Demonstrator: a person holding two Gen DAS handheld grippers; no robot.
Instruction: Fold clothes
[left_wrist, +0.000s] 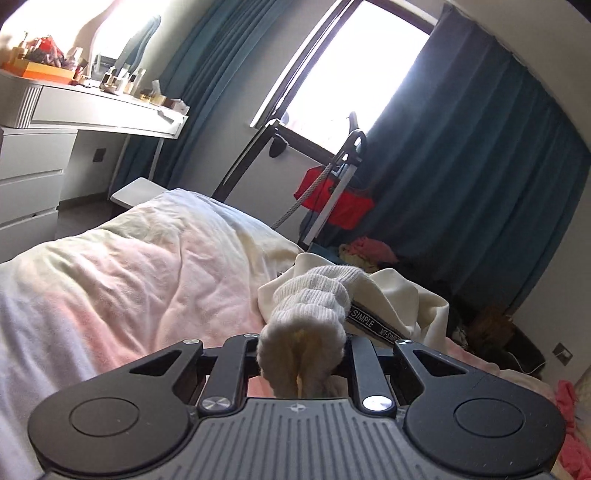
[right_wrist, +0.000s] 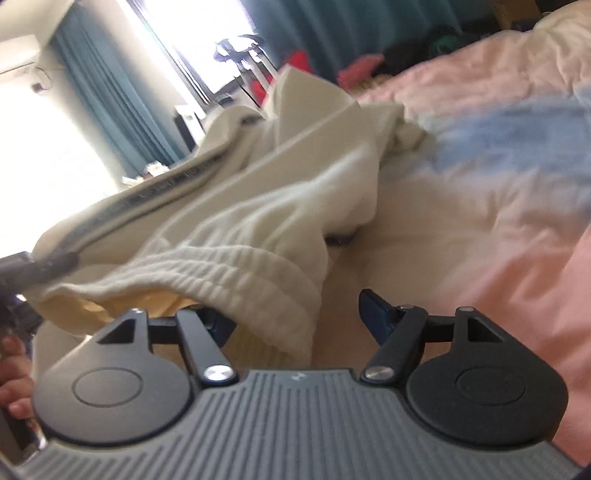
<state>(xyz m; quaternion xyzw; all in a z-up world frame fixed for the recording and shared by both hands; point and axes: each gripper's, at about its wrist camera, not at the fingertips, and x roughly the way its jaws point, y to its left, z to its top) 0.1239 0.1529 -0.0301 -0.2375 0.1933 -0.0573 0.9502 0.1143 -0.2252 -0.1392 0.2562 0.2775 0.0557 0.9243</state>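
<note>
A cream sweatshirt (left_wrist: 391, 291) with a ribbed cuff (left_wrist: 314, 306) and a black lettered strap (left_wrist: 373, 323) lies bunched on the bed. My left gripper (left_wrist: 303, 363) is shut on the ribbed cuff, which bulges out between the fingers. In the right wrist view the same sweatshirt (right_wrist: 258, 177) stretches toward the left, its ribbed hem (right_wrist: 236, 273) draped over my right gripper (right_wrist: 295, 314). The right gripper is open; its left finger is under the hem, its right fingertip (right_wrist: 376, 310) is bare. The left gripper's tip (right_wrist: 22, 266) shows at the left edge.
The bed (left_wrist: 129, 273) has a pink, white and blue duvet (right_wrist: 480, 155). A white dresser (left_wrist: 44, 147) with bottles stands at the far left. A window with teal curtains (left_wrist: 461, 147), a black stand and a red bag (left_wrist: 332, 195) are beyond the bed.
</note>
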